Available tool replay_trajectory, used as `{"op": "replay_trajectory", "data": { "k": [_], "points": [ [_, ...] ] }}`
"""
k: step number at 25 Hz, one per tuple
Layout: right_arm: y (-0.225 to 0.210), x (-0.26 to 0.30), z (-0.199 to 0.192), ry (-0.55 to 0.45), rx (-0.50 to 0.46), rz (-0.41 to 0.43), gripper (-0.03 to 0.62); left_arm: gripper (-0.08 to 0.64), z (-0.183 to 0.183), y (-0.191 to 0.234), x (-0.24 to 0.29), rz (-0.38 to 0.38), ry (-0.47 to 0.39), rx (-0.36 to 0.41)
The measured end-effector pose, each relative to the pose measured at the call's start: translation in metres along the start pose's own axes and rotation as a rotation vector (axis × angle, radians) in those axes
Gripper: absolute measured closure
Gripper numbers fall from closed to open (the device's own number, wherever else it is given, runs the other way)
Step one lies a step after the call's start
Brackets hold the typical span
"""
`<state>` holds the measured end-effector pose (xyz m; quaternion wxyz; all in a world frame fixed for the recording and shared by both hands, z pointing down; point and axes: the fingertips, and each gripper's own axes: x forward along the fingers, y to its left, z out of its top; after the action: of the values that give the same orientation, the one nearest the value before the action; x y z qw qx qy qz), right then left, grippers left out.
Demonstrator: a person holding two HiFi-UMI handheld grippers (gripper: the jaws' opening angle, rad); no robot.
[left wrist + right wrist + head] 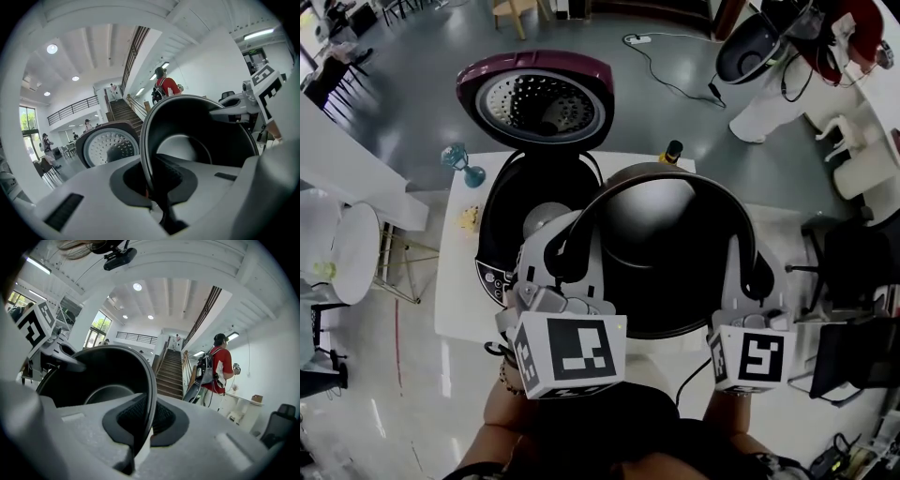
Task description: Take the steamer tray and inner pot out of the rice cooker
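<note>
The black inner pot (661, 253) hangs tilted above the white table (459, 291), just right of the open rice cooker (508, 202). My left gripper (569, 267) is shut on the pot's left rim and my right gripper (748, 281) is shut on its right rim. In the left gripper view the pot (197, 140) fills the middle, and its thin rim is pinched in my left gripper (149, 187). The right gripper view shows the pot (103, 376) on the left, with its edge clamped in my right gripper (145, 427). The pot and left gripper hide much of the cooker's opening.
The cooker's maroon lid (539, 98) stands open at the back, its perforated inner plate showing (110, 145). A teal goblet (461, 161), a small bottle (672, 150) and a small yellow thing (469, 218) sit on the table. Black chairs (853, 262) stand right, and a cable (675, 80) lies on the floor.
</note>
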<state>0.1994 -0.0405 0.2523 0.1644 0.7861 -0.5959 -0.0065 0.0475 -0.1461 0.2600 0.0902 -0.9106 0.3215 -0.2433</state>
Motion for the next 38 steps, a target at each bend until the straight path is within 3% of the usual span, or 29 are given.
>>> {"op": "replay_trajectory", "data": {
  "k": [8,15,20,26,31,38],
  "points": [
    [-0.052,-0.044,-0.057,0.101,0.019,-0.025,0.581,0.538,-0.005,-0.085,0.01,-0.083,0.055,0.014],
    [-0.06,-0.067,-0.123,0.209,0.058,0.002,0.581,0.538,-0.048,-0.143,0.017,-0.13,0.162,0.0],
    [-0.054,-0.075,-0.166,0.321,0.051,0.084,0.581,0.529,-0.092,-0.181,0.016,-0.178,0.277,-0.034],
    [-0.032,-0.074,-0.207,0.408,0.117,0.168,0.581,0.529,-0.137,-0.202,0.015,-0.192,0.372,-0.094],
    [-0.018,-0.07,-0.24,0.462,0.074,0.23,0.581,0.526,-0.173,-0.212,0.013,-0.201,0.46,-0.149],
    [-0.001,-0.058,-0.285,0.548,0.085,0.291,0.581,0.522,-0.213,-0.221,0.025,-0.226,0.565,-0.147]
  ]
}}
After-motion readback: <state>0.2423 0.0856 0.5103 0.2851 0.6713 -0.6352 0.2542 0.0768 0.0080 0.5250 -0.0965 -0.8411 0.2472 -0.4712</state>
